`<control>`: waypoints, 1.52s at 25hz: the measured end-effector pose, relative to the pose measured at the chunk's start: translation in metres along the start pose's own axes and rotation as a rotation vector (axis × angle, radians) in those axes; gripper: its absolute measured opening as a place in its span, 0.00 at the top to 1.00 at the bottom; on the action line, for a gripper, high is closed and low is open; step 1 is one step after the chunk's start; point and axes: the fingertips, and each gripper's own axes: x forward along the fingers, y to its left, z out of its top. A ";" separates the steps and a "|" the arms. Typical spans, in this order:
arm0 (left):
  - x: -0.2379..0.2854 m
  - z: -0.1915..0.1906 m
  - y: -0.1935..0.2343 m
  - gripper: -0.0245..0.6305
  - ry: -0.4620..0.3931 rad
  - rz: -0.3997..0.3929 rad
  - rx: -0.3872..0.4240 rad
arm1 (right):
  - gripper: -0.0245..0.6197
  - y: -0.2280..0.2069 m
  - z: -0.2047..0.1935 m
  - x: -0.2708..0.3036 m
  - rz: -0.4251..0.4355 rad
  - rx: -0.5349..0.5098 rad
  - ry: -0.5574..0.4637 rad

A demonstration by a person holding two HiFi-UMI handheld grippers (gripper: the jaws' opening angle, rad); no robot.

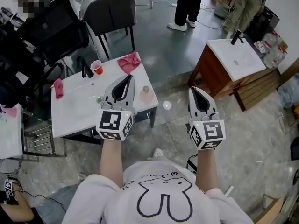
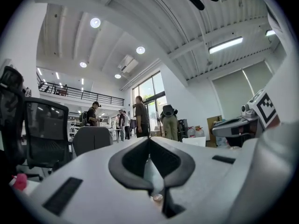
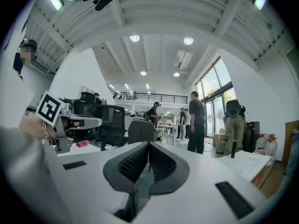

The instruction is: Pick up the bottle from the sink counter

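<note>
Grey concrete floor [image 1: 187, 55] fills an open workshop seen from above. Two white sink counters stand on it. The nearer sink counter [image 1: 70, 120] is at the left and has one basin and one black faucet [image 1: 86, 69]. The second counter [image 1: 236, 59], on a wooden cabinet, is well apart at the upper right. Two black chairs sit behind the nearer counter: one plain chair [image 1: 110, 13] and one office chair [image 1: 51, 29]. Two people stand at the far end, one in dark trousers [image 1: 189, 3] and one in khaki [image 1: 245, 3].

The person wearing the camera holds two grippers out level. The left gripper [image 1: 129, 77] shows against the right part of the nearer counter, with its jaws closed tip to tip and nothing held. The right gripper [image 1: 193, 89] is over bare floor between the two counters, its jaws also closed and empty.

Two pink cloths lie on the nearer counter, one at the far right corner [image 1: 130, 62] and one at the left edge [image 1: 58, 88]. One red cup [image 1: 97, 67] stands beside the faucet. One small bottle [image 1: 146, 88] stands upright near the counter's right edge, just right of the left gripper's jaws and not touching them.
</note>
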 end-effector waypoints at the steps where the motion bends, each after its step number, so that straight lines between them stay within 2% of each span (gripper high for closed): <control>1: 0.006 -0.003 0.001 0.94 0.005 0.006 -0.004 | 0.92 -0.005 -0.002 0.006 0.007 0.004 0.000; 4: 0.023 -0.009 0.005 0.90 0.018 0.021 -0.017 | 0.92 -0.017 -0.006 0.022 0.030 0.014 0.003; 9: 0.046 -0.018 0.006 0.67 0.039 0.017 -0.026 | 0.92 -0.031 -0.012 0.043 0.054 0.030 0.005; 13: 0.058 -0.030 0.006 0.43 0.075 0.001 -0.074 | 0.92 -0.035 -0.018 0.053 0.069 0.035 0.007; 14: 0.061 -0.034 0.006 0.40 0.083 -0.003 -0.086 | 0.92 -0.036 -0.020 0.054 0.072 0.039 0.008; 20: 0.068 -0.064 0.000 0.40 0.130 0.007 -0.088 | 0.92 -0.040 -0.033 0.057 0.086 0.059 0.028; 27: 0.069 -0.114 -0.006 0.41 0.196 0.021 -0.141 | 0.92 -0.035 -0.057 0.058 0.099 0.096 0.062; 29: 0.071 -0.128 -0.007 0.42 0.219 0.019 -0.143 | 0.92 -0.034 -0.064 0.060 0.096 0.110 0.071; 32: 0.074 -0.148 -0.007 0.50 0.252 0.018 -0.134 | 0.92 -0.031 -0.074 0.061 0.089 0.125 0.083; 38: 0.082 -0.186 -0.015 0.51 0.341 0.003 -0.137 | 0.92 -0.031 -0.088 0.058 0.070 0.141 0.117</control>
